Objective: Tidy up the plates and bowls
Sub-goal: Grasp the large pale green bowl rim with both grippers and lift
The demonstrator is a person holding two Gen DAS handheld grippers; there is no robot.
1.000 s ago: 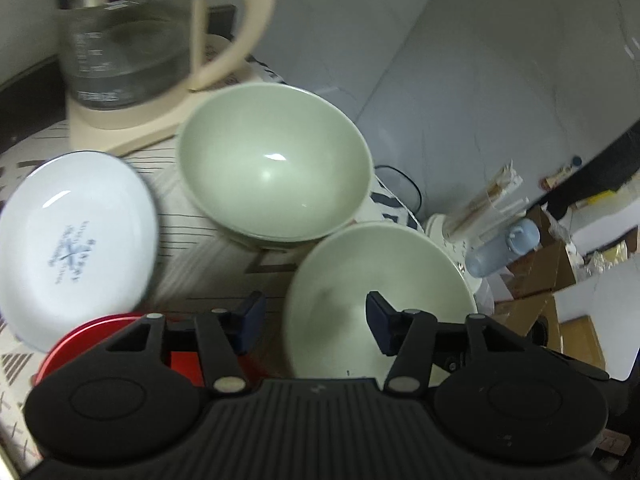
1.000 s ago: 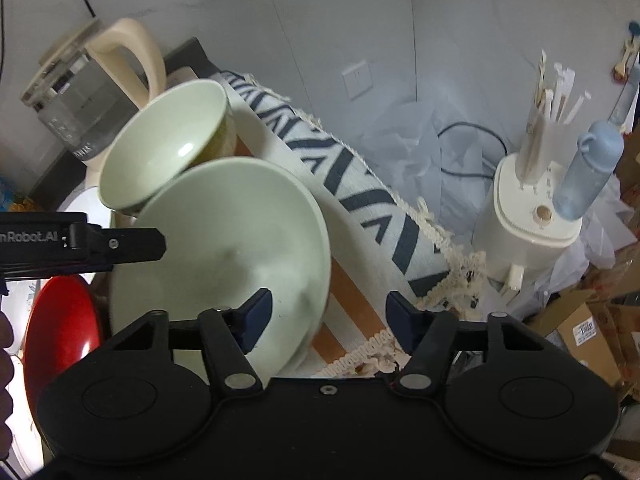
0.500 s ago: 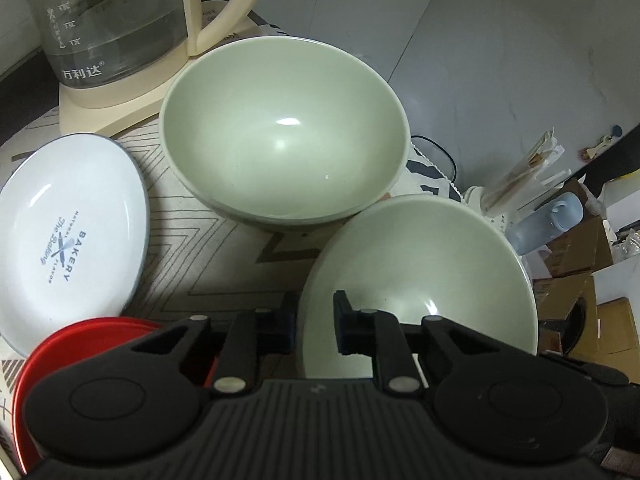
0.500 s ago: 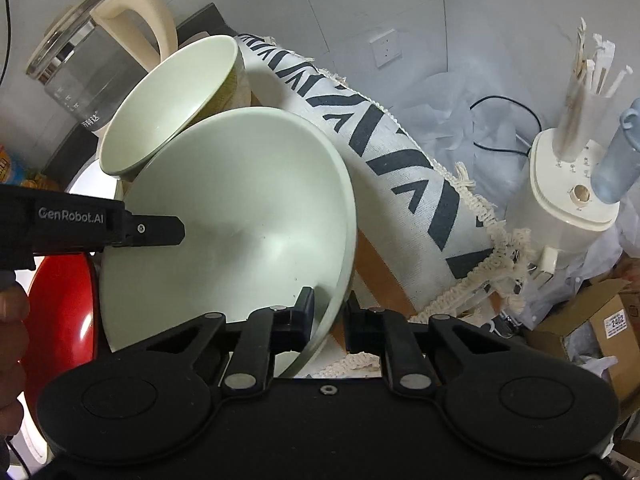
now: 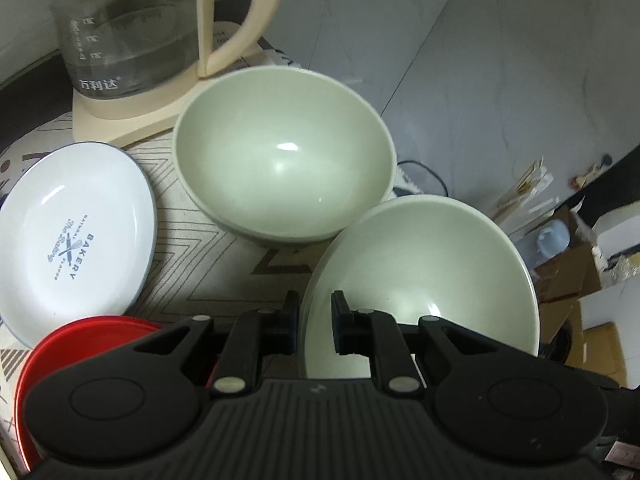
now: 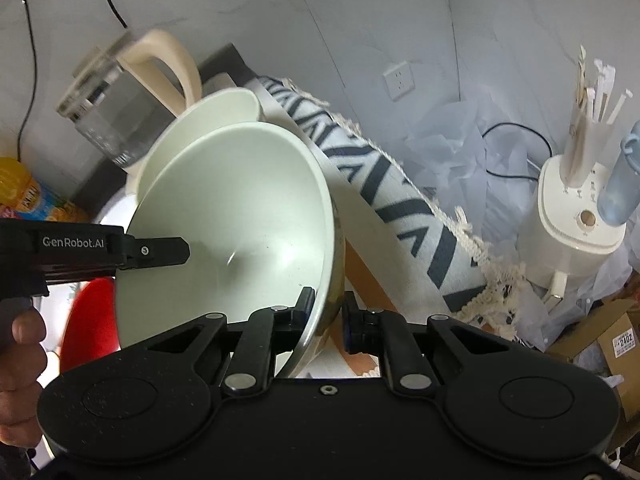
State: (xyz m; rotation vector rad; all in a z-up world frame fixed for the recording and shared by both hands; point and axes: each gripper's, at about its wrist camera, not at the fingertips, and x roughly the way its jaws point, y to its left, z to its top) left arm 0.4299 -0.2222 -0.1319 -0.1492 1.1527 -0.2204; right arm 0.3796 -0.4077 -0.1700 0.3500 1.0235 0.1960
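Two pale green bowls stand on the patterned tablecloth (image 5: 224, 264). The near bowl (image 5: 420, 280) is held from both sides. My left gripper (image 5: 315, 312) is shut on its left rim, one pad inside and one outside. My right gripper (image 6: 326, 308) is shut on the opposite rim of the same bowl (image 6: 240, 220), which looks tilted. The left gripper's finger (image 6: 160, 250) shows across it in the right wrist view. The far bowl (image 5: 280, 160) sits just behind, and it shows behind the near one (image 6: 224, 108) in the right wrist view.
A white "Bakery" plate (image 5: 76, 232) lies at the left, a red plate (image 5: 80, 344) below it. A glass kettle (image 5: 132, 32) stands behind the bowls. Off the table's right edge are a white appliance (image 6: 576, 220), a blue bottle (image 6: 620, 184) and cardboard boxes (image 6: 616, 336). A hand (image 6: 20, 344) holds the left gripper.
Both grippers went from open around the near bowl's rim to shut on it. The bowl has since tipped and now overlaps the far bowl in the right wrist view.
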